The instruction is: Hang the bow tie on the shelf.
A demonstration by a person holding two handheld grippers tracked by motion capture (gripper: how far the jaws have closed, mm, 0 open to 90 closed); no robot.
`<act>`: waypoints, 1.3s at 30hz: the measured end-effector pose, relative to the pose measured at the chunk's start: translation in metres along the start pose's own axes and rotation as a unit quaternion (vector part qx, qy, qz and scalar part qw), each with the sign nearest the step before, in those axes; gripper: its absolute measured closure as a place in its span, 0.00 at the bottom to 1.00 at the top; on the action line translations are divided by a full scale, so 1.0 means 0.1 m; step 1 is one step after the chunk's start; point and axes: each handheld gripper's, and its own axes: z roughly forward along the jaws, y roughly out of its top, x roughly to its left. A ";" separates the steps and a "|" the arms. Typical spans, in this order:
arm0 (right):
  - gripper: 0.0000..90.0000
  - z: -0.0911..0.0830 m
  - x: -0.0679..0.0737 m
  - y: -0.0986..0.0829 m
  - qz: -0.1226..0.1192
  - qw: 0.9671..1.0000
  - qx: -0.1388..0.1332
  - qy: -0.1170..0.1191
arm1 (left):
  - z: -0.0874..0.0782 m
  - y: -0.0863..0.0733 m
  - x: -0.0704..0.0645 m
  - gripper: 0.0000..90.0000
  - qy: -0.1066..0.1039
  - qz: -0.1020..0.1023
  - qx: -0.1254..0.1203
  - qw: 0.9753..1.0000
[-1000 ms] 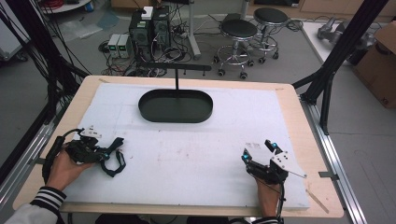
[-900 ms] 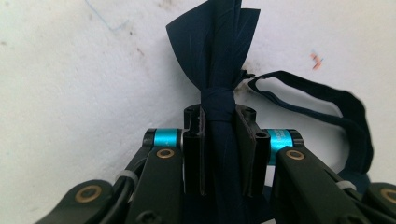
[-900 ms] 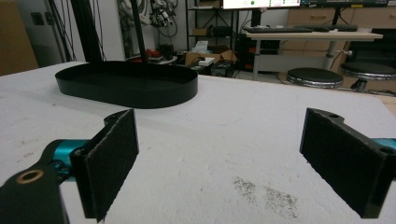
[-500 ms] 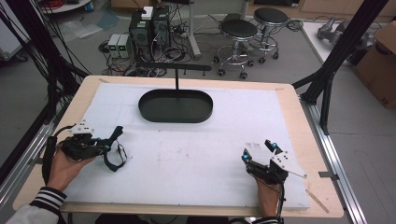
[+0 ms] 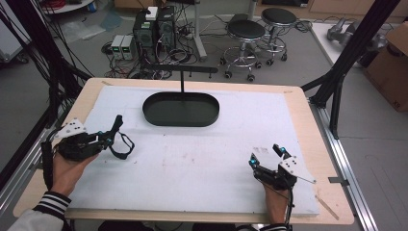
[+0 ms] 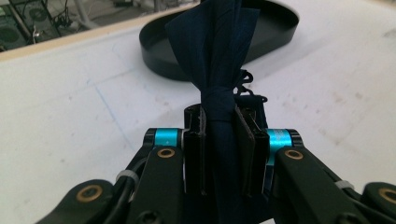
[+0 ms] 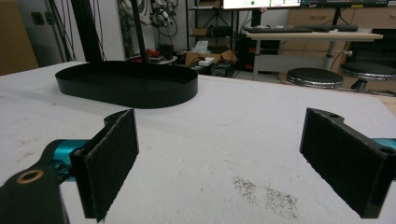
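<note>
Gripping a dark navy bow tie (image 6: 219,60) in my left gripper (image 6: 219,154): jaws clamped on its knotted middle, fabric fanning out above the pads toward the tray. In the high view the left gripper (image 5: 108,139) sits at the left side of the white mat (image 5: 192,163), held in my left hand (image 5: 67,166), striped cuff at the table edge. A thin dark strap loop (image 5: 122,147) hangs from the jaw end and rests on the mat just right of it. From above the bow itself is too small and dark to make out clearly.

Right gripper (image 7: 224,154) is released: both foam-faced pads stand wide apart, bare mat between them, nothing touching either pad. In the high view the right gripper (image 5: 269,161) rests low on the mat near the front right, my right hand (image 5: 276,202) behind it, grey plate on top.

Black oval tray (image 5: 180,109) sits at the far centre of the mat, with a thin black T-shaped stand (image 5: 182,77) rising at its far edge. Tray is well apart from both grippers. In the left gripper view the tray (image 6: 159,51) lies right behind the bow tie; in the right gripper view the tray (image 7: 126,86) is ahead and to the left.

Faint grey smudge (image 7: 266,193) on the mat between the right pads.
</note>
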 end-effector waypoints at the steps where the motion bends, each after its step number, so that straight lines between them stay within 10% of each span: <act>1: 0.12 0.00 0.00 0.00 0.000 1.000 0.000 0.000 | 0.00 0.01 0.00 0.83 -0.003 0.000 -0.003 1.000; 39: 0.12 0.00 -0.01 0.00 0.005 1.000 -0.002 -0.001 | 0.51 0.98 0.03 0.83 -0.023 0.011 -0.081 0.996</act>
